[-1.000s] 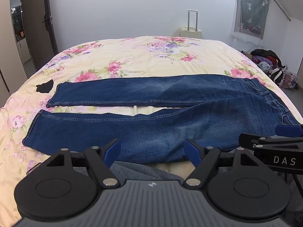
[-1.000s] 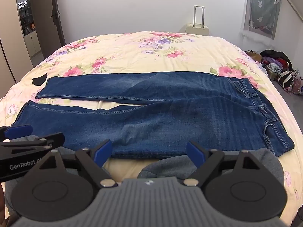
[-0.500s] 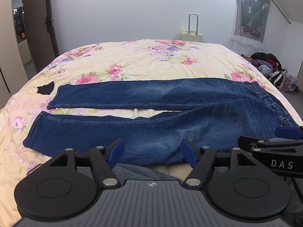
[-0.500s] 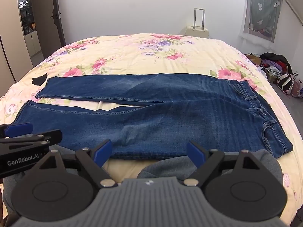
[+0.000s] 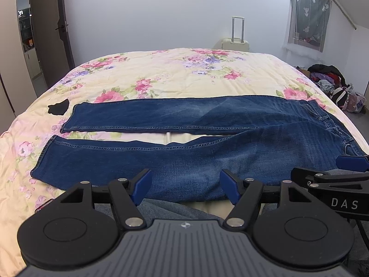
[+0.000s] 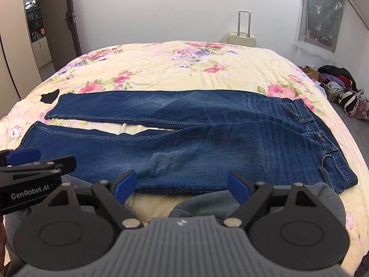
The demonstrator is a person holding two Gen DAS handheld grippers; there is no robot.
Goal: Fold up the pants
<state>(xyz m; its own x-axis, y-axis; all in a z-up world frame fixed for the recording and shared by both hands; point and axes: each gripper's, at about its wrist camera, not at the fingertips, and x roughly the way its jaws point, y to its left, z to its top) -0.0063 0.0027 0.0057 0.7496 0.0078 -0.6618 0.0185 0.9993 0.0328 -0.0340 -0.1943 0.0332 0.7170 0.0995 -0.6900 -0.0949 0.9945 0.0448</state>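
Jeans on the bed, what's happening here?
A person holds a claw in each hand over the near edge of the bed. The jeans lie flat and unfolded across the floral quilt, waistband to the right, legs to the left and slightly apart. The left claw and the right claw are both open and hold nothing, hovering just short of the near leg. No fold has been made yet.

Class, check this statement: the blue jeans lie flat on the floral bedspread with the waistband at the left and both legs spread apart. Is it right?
Not quite. The jeans do lie flat on the floral bedspread with both legs spread apart, but the waistband is at the right, as the right wrist view shows.
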